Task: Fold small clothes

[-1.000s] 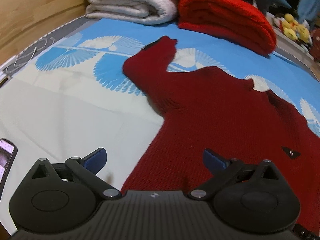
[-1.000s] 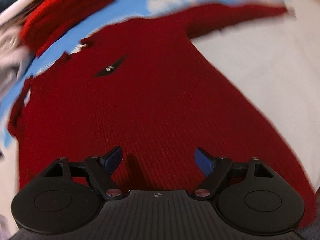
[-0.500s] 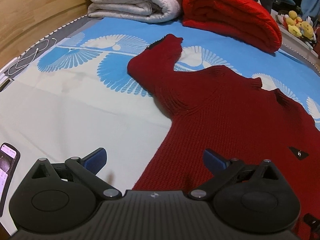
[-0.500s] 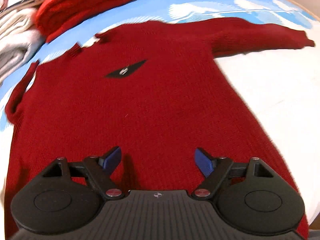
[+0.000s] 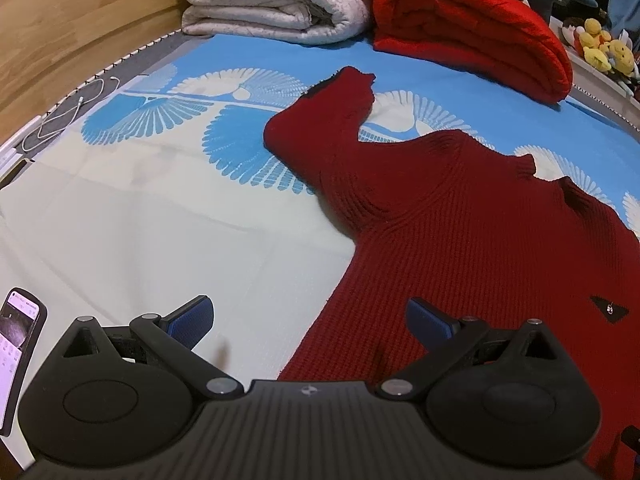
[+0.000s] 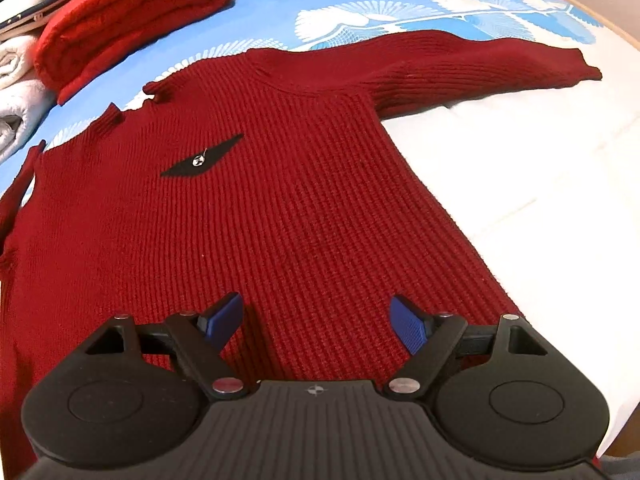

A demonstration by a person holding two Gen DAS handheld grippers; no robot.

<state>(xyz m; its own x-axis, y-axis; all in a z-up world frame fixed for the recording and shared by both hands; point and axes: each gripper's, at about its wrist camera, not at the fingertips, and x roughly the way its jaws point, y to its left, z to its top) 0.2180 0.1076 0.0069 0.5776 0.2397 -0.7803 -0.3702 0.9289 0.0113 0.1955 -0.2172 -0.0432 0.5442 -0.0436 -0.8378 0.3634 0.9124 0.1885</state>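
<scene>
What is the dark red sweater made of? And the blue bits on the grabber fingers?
The dark red sweater looks like soft knitted yarn, maybe wool: you can see ribbed rows of stitches. The blue pads on the right gripper look like rubbery plastic with a fine bumpy texture, probably for grip.

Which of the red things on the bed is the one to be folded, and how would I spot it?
Look at the bed sheet, blue with white fans at the far end. The dark red knitted sweater lies spread flat in the middle, sleeves out. Unlike the brighter red blanket rolled up behind it, it has a small black patch on the chest.
</scene>
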